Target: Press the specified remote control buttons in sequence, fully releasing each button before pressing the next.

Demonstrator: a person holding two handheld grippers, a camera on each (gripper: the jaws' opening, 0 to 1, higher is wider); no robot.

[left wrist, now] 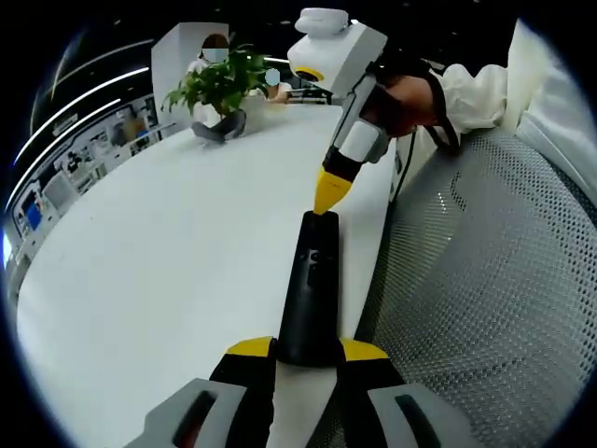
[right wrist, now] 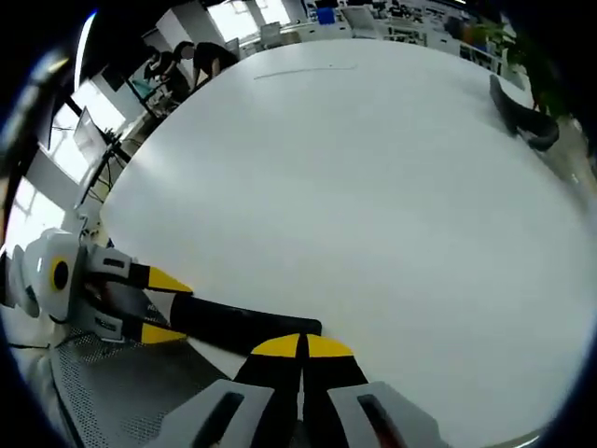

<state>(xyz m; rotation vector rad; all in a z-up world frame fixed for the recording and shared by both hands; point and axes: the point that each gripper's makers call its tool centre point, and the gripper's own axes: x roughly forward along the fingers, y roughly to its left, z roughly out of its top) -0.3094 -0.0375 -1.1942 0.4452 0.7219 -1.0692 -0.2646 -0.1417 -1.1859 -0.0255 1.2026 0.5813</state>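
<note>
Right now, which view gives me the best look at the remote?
The left gripper view: the remote runs lengthwise up the frame, its button face visible, the right gripper at its far end. The right gripper view shows it edge-on, partly hidden.

A potted plant (left wrist: pixel 220 89) stands on the white table (left wrist: pixel 159 252); perforated mesh surface (left wrist: pixel 485 280) alongside.

- One black remote control (left wrist: pixel 311 289), lying at the edge of the white table (left wrist: pixel 168 261).
- Two grippers: left gripper (left wrist: pixel 308 359), right gripper (right wrist: pixel 301 350), at opposite ends of the remote.
- One potted plant (left wrist: pixel 222 89), at the table's far side.
</note>
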